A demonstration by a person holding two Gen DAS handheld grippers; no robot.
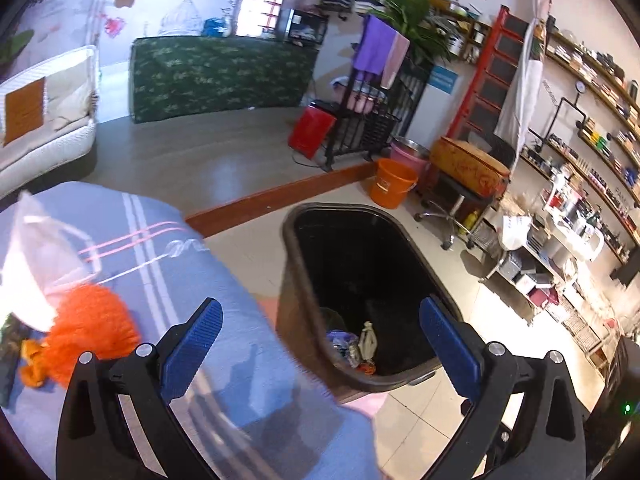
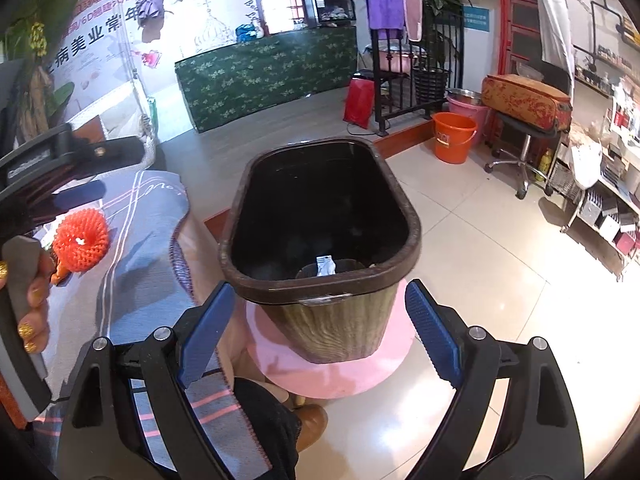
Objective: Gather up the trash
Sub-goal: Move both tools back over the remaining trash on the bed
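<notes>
A brown trash bin (image 1: 416, 248) (image 2: 344, 320) with a black inside stands on a pink stool (image 2: 332, 372) beside the table. Scraps of trash (image 1: 354, 350) lie at its bottom. My left gripper (image 1: 320, 344) hangs open over the bin's near rim, nothing between its blue pads. My right gripper (image 2: 316, 328) is open too, its fingers either side of the bin's near wall without touching it. On the grey-blue cloth of the table (image 1: 168, 264) (image 2: 132, 240) lie an orange foam net (image 1: 90, 330) (image 2: 82, 240) and a white plastic bag (image 1: 36, 260).
A person's hand (image 2: 34, 300) holds the left gripper's handle at the left edge of the right wrist view. On the tiled floor beyond the bin stand an orange bucket (image 1: 392, 184) (image 2: 454, 136), a pink basin, a rolling stool and a shelf trolley (image 1: 540, 256).
</notes>
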